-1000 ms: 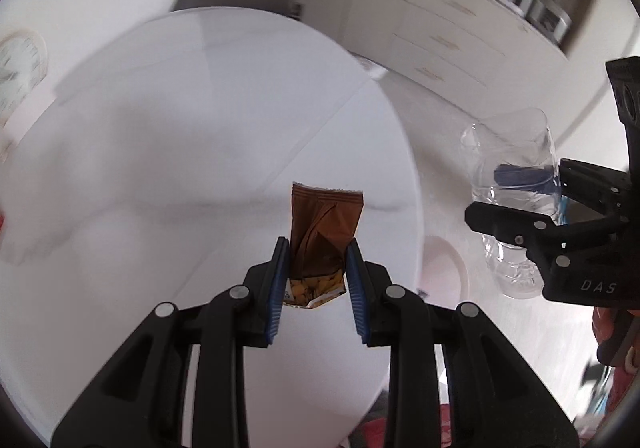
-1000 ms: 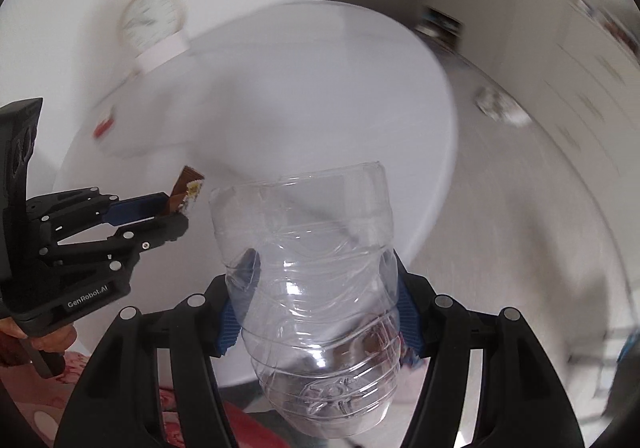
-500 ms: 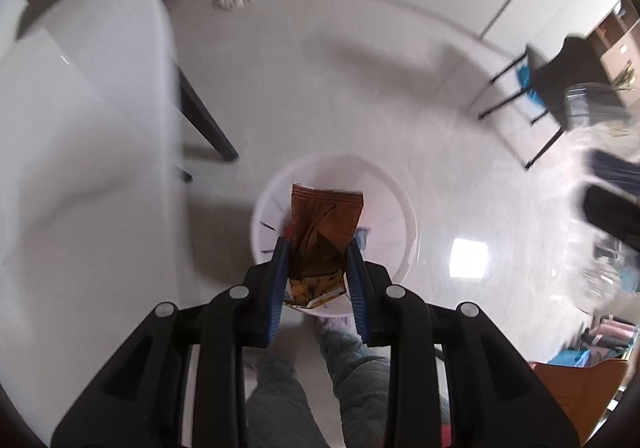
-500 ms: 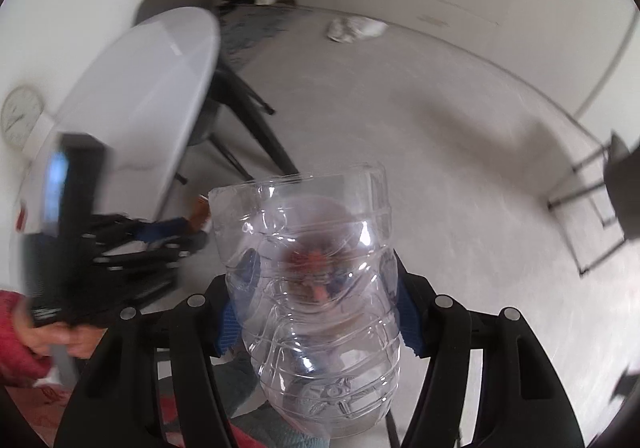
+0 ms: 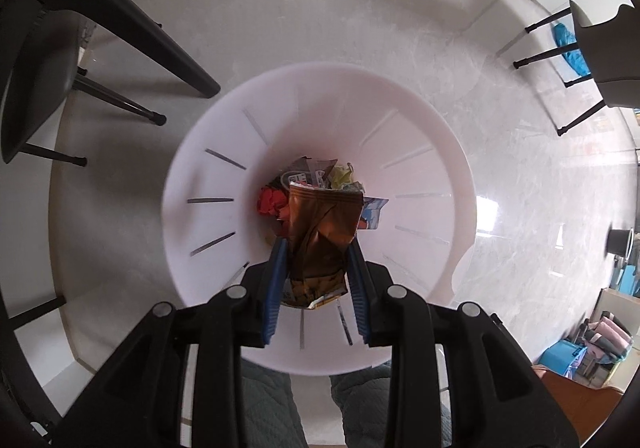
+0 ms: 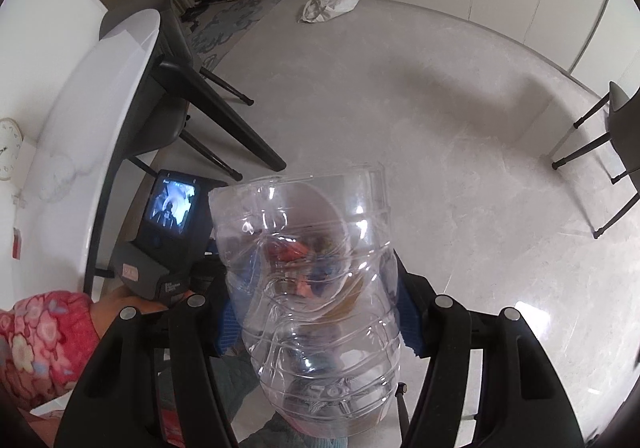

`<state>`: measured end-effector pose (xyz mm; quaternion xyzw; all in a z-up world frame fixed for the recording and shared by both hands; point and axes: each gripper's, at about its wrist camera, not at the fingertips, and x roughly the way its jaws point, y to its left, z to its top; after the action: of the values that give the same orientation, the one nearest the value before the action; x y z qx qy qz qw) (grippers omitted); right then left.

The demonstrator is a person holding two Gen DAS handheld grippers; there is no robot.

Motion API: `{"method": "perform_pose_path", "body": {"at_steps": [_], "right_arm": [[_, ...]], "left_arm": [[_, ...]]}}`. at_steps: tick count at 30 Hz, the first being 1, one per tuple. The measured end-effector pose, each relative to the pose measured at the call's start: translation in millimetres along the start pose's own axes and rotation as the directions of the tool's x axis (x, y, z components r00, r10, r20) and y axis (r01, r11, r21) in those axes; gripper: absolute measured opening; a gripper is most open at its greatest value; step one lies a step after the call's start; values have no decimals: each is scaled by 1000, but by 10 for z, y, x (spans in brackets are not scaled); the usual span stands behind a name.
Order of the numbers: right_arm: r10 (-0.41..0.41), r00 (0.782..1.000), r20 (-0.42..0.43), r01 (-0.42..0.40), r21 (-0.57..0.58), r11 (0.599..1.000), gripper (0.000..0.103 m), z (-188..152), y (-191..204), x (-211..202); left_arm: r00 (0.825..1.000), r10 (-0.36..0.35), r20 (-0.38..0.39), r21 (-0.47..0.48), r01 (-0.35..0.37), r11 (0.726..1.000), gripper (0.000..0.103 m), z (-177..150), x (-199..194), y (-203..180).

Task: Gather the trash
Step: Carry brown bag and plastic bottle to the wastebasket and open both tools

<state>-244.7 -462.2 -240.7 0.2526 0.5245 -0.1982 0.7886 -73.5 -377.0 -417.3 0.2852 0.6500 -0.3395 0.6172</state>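
Left claw [image 5: 316,272]: blue pads clamped on a crumpled brown snack wrapper [image 5: 320,244], one pad on each side of its lower half. Wrapper stands upright between the pads, torn top edge pointing away from the camera.

Directly under it: white trash bin [image 5: 420,120], round, slotted walls, seen from above. Wrapper hangs over the bin's mouth, roughly centred. Bottom of the bin already holds trash: red crumpled scrap [image 5: 272,202] on the left, yellowish crumpled paper [image 5: 342,176] on the far side, a printed blue-white packet [image 5: 374,212] on the right. Can't tell whether the wrapper's tip touches that pile.

Around the bin: pale marble floor [image 5: 360,8]. Dark chair [image 5: 36,80] to the left, its legs on the floor just beside the bin rim. A second chair [image 5: 600,48] sits far right, well apart.

Right claw [image 6: 316,312]: closed on a clear plastic bottle [image 6: 316,288] with its top cut off, pads pressing on both sides of the ribbed body. Open end points away from the camera. Coloured shapes show through the plastic, too distorted to identify.

Left of the bottle in the right wrist view: the left claw's body with its lit screen [image 6: 172,204], held by a hand in a red floral sleeve [image 6: 44,332]. White counter [image 6: 92,120] runs along the left side, with a dark chair tucked beneath. A white bag [image 6: 326,8] lies on the far floor near the cabinets.
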Motion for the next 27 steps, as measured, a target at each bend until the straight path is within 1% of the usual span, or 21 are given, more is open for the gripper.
{"method": "perform_pose_path", "body": {"at_steps": [1, 2, 3, 4, 5, 6, 9, 11, 12, 14, 17, 18, 20, 22, 23, 27], "right_arm": [[1, 1000, -1, -1, -1, 1000, 63, -14, -10, 6], [2, 1000, -2, -2, 0, 1000, 63, -25, -22, 12], [4, 1000, -6, -4, 2, 1000, 63, -29, -28, 16], [5, 1000, -9, -5, 3, 1000, 63, -25, -40, 21], [5, 1000, -11, -5, 5, 1000, 63, -27, -44, 30], [7, 1000, -13, -7, 9, 1000, 63, -38, -44, 23], [8, 1000, -4, -8, 16, 1000, 63, -18, -78, 34], [2, 1000, 6, -3, 21, 1000, 63, -2, -108, 34], [-3, 1000, 14, 3, 23, 1000, 63, 8, -118, 25], [-21, 1000, 24, 20, 21, 1000, 63, 23, -143, 18], [-27, 999, 25, 27, 33, 999, 63, 24, -188, 71], [-26, 999, 20, 26, 36, 999, 63, 27, -198, 110], [-24, 1000, 3, 24, 30, 999, 63, 19, -171, 250], [-14, 1000, -23, 14, 12, 1000, 63, 7, -104, 432], [-10, 999, -34, 10, 2, 1000, 63, 5, -67, 510], [18, 994, -112, -25, -61, 998, 63, -70, 192, 1034]], "left_arm": [[1000, -6, 2, 0, 6, 1000, 39, 36, 11, 2], [1000, -14, 8, 1, 14, 1000, 46, 65, -2, -7], [1000, -23, 21, 5, 23, 1000, 57, 65, -32, -14], [999, -25, 33, 9, 25, 1000, 62, 64, -70, -26], [999, -28, 46, 13, 27, 1000, 70, 63, -111, -42], [998, -28, 54, 16, 27, 1000, 74, 49, -129, -63], [997, -39, 67, 27, 37, 999, 74, 17, -262, -113], [995, -56, 77, 17, 54, 998, 76, -12, -409, -116], [994, -65, 88, 9, 65, 998, 84, -33, -474, -102], [987, -74, 145, -12, 77, 997, 88, -104, -759, -86], [973, -81, 218, -10, 85, 996, 93, -210, -1180, -102], [968, -82, 236, -6, 86, 996, 93, -248, -1291, -91], [962, -80, 262, 5, 82, 997, 95, -339, -1532, -76], [958, -70, 278, 5, 72, 997, 95, -402, -1692, -61], [953, -65, 295, 0, 68, 998, 95, -461, -1798, -32], [945, -39, 324, -45, 57, 997, 95, -617, -2044, 119]]}}
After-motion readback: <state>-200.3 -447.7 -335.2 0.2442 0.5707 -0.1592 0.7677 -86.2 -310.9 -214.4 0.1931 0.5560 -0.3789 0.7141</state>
